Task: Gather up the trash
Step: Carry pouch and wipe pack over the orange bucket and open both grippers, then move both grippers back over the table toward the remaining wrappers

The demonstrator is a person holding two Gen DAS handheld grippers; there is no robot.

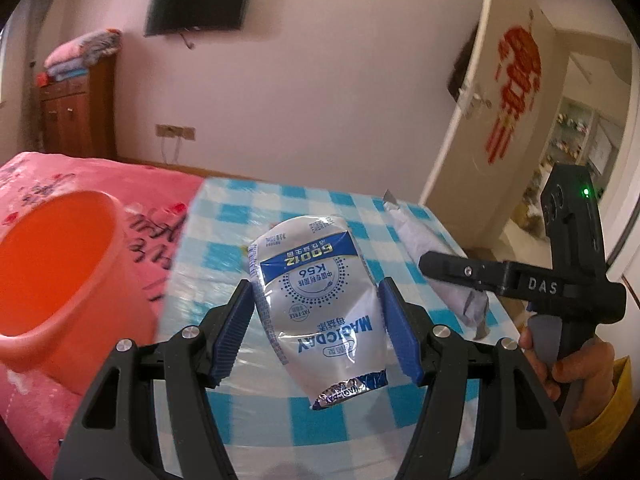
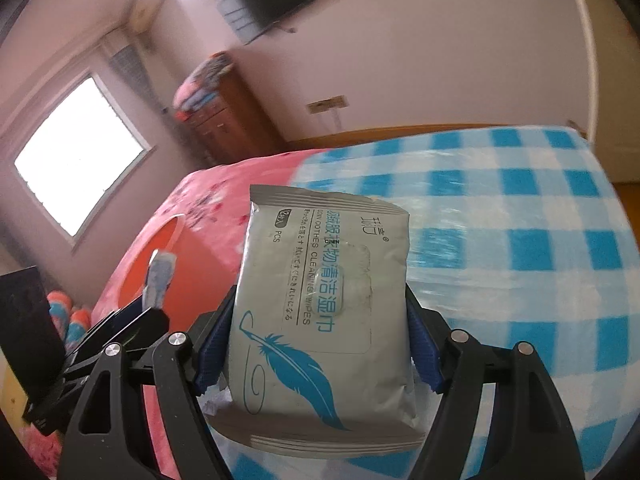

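My left gripper (image 1: 316, 328) is shut on a crumpled silver and blue milk pouch (image 1: 316, 300), held above the blue checked tablecloth (image 1: 248, 412). An orange bucket (image 1: 60, 268) stands to its left on the pink bedcover. My right gripper (image 2: 316, 348) is shut on a grey wet wipes pack (image 2: 320, 312) with a blue feather print, held upright over the cloth. In the right wrist view the left gripper (image 2: 156, 280) with its pouch hangs over the orange bucket (image 2: 160, 264). The right gripper's body (image 1: 516, 280) shows at the right of the left wrist view, with the wipes pack (image 1: 432, 264) in it.
The checked cloth (image 2: 500, 220) lies on a bed beside a pink floral bedcover (image 2: 224, 184). A wooden cabinet (image 1: 76, 116) with folded blankets stands at the far wall under a wall television (image 1: 200, 0). An open door (image 1: 500, 92) is at the right.
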